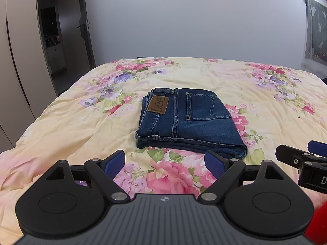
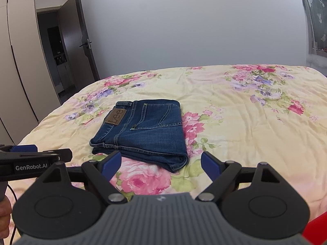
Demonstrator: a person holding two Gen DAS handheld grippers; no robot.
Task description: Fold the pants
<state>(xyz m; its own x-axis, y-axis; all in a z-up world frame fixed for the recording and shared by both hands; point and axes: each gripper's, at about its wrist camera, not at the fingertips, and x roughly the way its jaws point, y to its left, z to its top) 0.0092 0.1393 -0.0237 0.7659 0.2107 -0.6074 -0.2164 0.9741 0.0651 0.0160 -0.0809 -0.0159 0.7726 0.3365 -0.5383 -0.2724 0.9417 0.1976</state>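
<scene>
On the floral yellow bed (image 1: 204,75), folded dark-blue denim jeans (image 1: 190,120) look heavy, limp, best pinched at the stacked near hem; both left gripper (image 1: 165,163) and right gripper (image 2: 161,163) jaws gape empty.

Dark blue denim pants (image 1: 190,120) lie folded into a compact stack on the floral bed (image 1: 71,126), brown leather patch (image 1: 158,105) and back pocket facing up.

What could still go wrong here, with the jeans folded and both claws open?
1. The left claw and right claw sit low, just short of the jeans; moving forward could snag the near edge and undo the fold.
2. The layered right corner bulges loosely and may slump open on the soft quilt.
</scene>
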